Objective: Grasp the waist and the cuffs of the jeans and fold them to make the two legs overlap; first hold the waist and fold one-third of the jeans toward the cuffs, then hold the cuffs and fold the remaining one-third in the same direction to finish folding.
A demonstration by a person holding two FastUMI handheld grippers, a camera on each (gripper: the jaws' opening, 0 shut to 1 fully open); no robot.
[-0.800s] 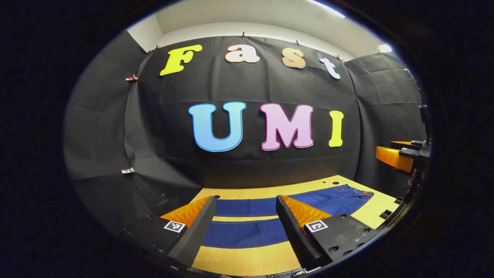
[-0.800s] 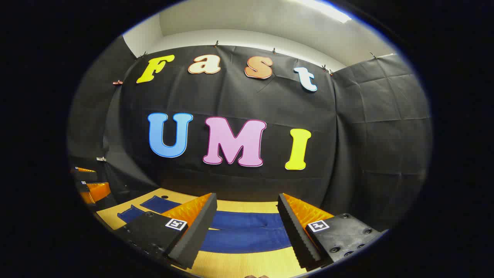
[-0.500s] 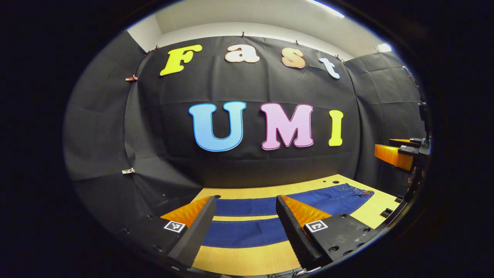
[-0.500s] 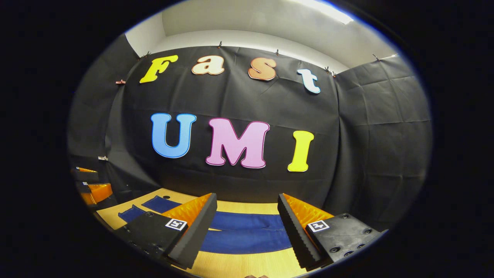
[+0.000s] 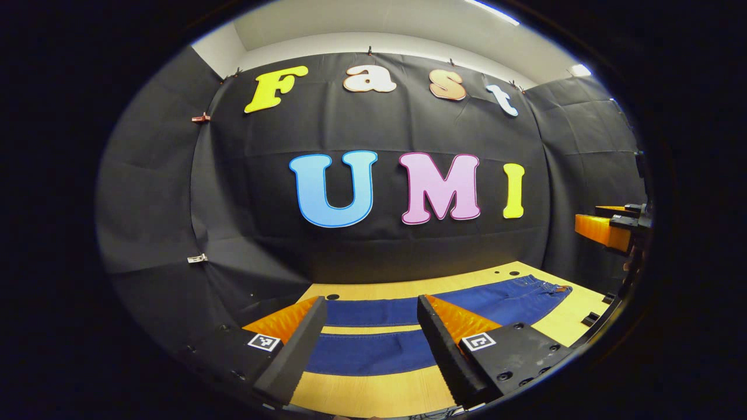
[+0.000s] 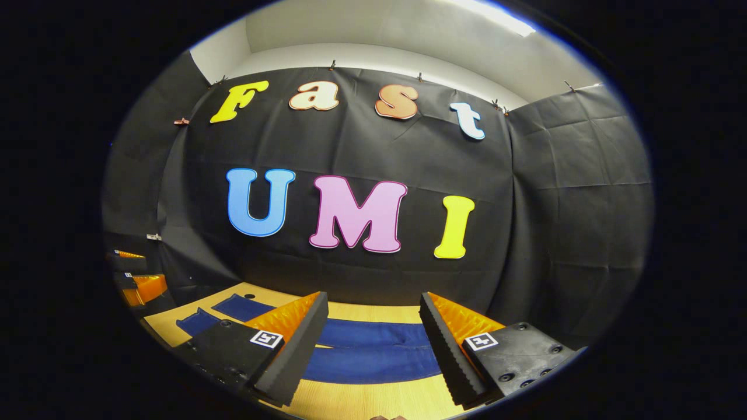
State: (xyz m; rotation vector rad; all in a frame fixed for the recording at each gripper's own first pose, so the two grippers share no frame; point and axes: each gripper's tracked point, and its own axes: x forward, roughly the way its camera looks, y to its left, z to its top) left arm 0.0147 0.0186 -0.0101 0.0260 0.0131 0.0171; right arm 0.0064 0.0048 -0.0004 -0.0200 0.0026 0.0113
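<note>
- I see the jeans [image 5: 373,335] spread flat on the table [image 5: 379,391], both legs side by side, unfolded.
- My left gripper [image 5: 369,341] hovers above the legs, fingers wide apart, holding nothing.
- My right gripper [image 6: 373,344] hovers above the jeans near the waist [image 5: 540,286] end, also spread and empty.

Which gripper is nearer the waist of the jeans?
Right. The right gripper hovers above the jeans near their waist; the left gripper is up over the two legs, toward the cuffs.
</note>
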